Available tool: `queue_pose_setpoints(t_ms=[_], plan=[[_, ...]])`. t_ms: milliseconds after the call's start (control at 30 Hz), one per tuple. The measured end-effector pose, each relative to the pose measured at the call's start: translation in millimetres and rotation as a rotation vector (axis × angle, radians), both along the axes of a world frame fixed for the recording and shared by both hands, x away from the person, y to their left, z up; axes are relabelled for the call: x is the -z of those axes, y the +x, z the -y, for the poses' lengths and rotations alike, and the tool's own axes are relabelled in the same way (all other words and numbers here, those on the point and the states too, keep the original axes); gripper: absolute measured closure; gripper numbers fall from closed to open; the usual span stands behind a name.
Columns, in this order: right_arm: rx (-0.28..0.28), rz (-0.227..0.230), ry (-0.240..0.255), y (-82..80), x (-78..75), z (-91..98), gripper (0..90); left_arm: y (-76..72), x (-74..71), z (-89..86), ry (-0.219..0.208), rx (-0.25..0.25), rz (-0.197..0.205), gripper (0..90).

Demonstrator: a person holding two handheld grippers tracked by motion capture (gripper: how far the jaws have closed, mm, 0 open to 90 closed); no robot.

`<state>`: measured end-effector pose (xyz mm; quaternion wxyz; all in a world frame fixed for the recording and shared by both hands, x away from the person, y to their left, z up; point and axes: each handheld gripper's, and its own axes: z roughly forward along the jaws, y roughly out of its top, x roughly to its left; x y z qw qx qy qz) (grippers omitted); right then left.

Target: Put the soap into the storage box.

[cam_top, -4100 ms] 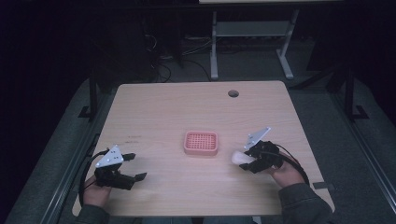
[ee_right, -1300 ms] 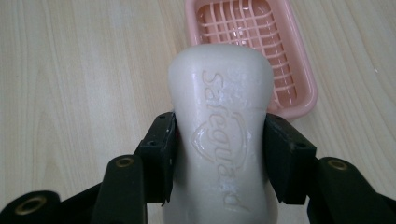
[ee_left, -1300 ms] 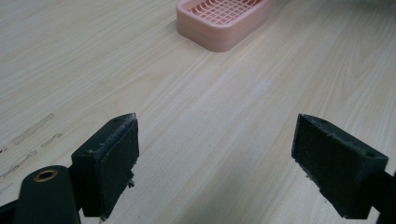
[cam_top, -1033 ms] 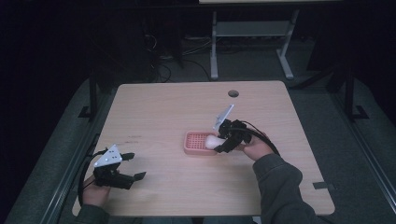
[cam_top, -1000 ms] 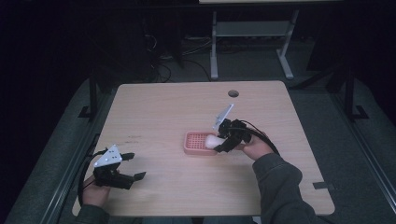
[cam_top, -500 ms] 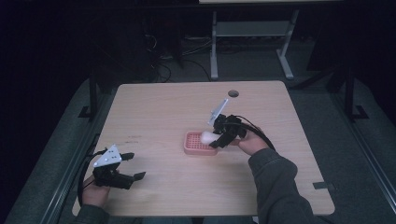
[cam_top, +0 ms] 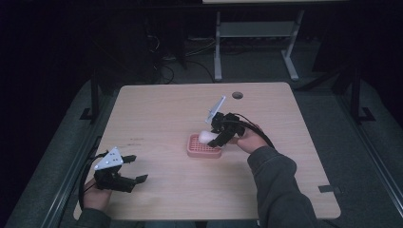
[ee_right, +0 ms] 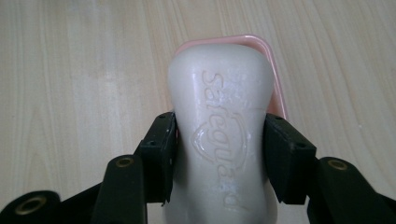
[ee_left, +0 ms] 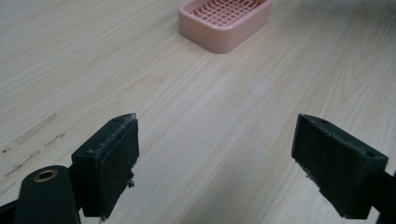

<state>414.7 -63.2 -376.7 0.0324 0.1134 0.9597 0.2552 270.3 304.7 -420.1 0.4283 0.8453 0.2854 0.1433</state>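
The right gripper (ee_right: 219, 154) squeezes a white soap bar (ee_right: 222, 140) between its pads. "Safeguard" is pressed into the soap. The soap hangs over the pink soap dish (cam_top: 203, 146) in the middle of the table (cam_top: 157, 109). The left gripper (cam_top: 129, 172) is wide open and holds nothing, near the left edge, with bare wood all around it.

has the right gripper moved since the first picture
Yes. The right gripper, shut on the soap, has gone from the table's right side to above the pink dish at the centre.
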Motion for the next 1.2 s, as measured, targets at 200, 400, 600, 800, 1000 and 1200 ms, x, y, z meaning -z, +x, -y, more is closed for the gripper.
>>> queue_pose_setpoints(t_ms=[200, 400, 600, 800, 1000, 1200], plan=[[-0.008, 0.003, -0.016, 4.4, -3.0, -9.2, 48.4, 0.1, -0.2, -0.1, -0.001, 0.001, 0.001, 14.8], [-0.007, -0.003, -0.017, 9.0, 2.6, -14.4, 48.4, 0.1, -0.1, 0.2, -0.003, 0.001, -0.001, 14.8], [-0.009, -0.028, -0.021, 14.4, 10.7, -17.8, 48.4, 0.5, 0.0, -0.1, -0.002, 0.001, 0.0, 14.8], [-0.008, -0.042, -0.025, 18.2, 17.1, -21.7, 48.8, 0.5, -0.4, -0.4, 0.006, 0.005, 0.001, 14.8], [-0.008, -0.055, -0.023, 21.4, 23.1, -25.4, 49.2, 0.4, -0.1, 0.0, -0.001, 0.003, -0.001, 14.8], [-0.007, -0.062, -0.021, 24.3, 24.9, -26.9, 49.3, 0.2, 0.1, 0.5, -0.006, 0.002, -0.002, 14.8]])
